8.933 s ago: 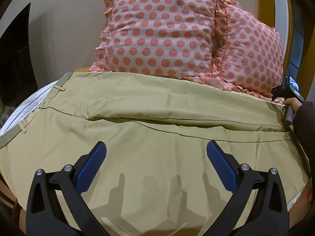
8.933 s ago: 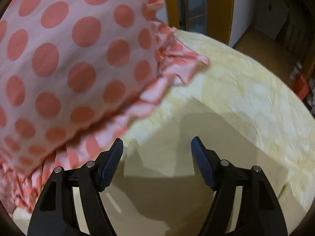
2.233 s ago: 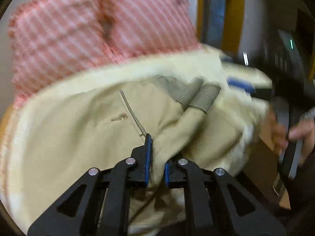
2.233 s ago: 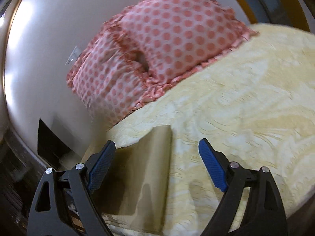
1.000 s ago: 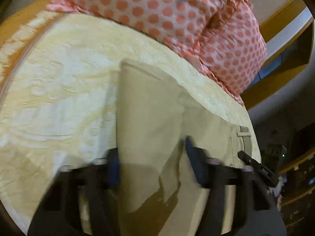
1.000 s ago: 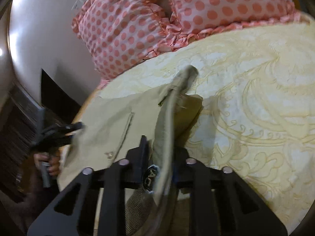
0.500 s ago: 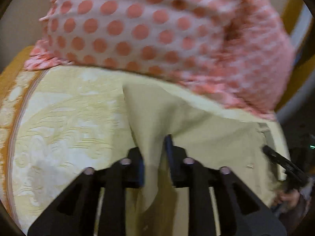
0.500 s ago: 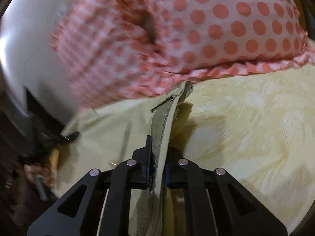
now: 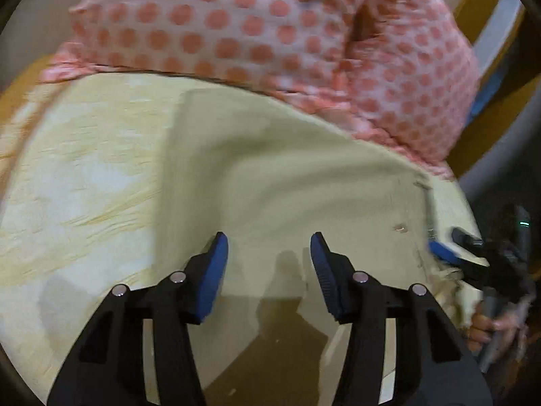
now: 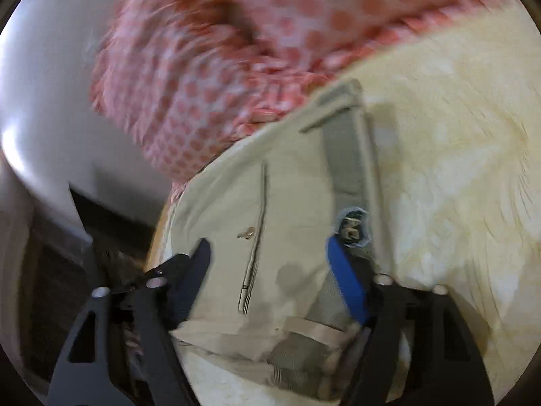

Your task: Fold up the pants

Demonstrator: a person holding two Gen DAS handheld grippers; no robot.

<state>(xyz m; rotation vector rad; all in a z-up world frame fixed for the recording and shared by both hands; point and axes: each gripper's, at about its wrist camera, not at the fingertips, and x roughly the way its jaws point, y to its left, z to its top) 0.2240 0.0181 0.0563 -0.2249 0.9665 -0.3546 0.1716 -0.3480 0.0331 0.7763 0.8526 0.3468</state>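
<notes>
Broadly, the bed (image 9: pixel 77 176) fills both views, its pale yellow patterned cover spreading out from under the pants. Two pink pillows with coral polka dots (image 9: pixel 236 23) lean at the head of the bed, just beyond the far edge of the pants; both views are blurred there.

Folded khaki pants (image 9: pixel 287 176) lie flat on the bed cover, right below the pillows. In the right wrist view the waist end of the pants (image 10: pixel 287 209) faces the camera: the grey-lined waistband (image 10: pixel 348 155) runs along the edge nearest the open bedcover, a back-pocket seam with a small button (image 10: pixel 248 233) sits beside it, and a ribbed grey elastic section shows at the near corner.

Above the pants, the left gripper (image 9: pixel 268 253) hovers with its blue-padded jaws spread apart and nothing between them; its shadow falls on the cloth. At the waist end of the pants the right gripper (image 10: pixel 268 257) is likewise spread wide, its two fingers straddling the pocket area, holding nothing. From the left wrist view that right gripper (image 9: pixel 449 253) appears at the pants' far side, with the person's right hand (image 9: pixel 490 324) wrapped around its handle.
</notes>
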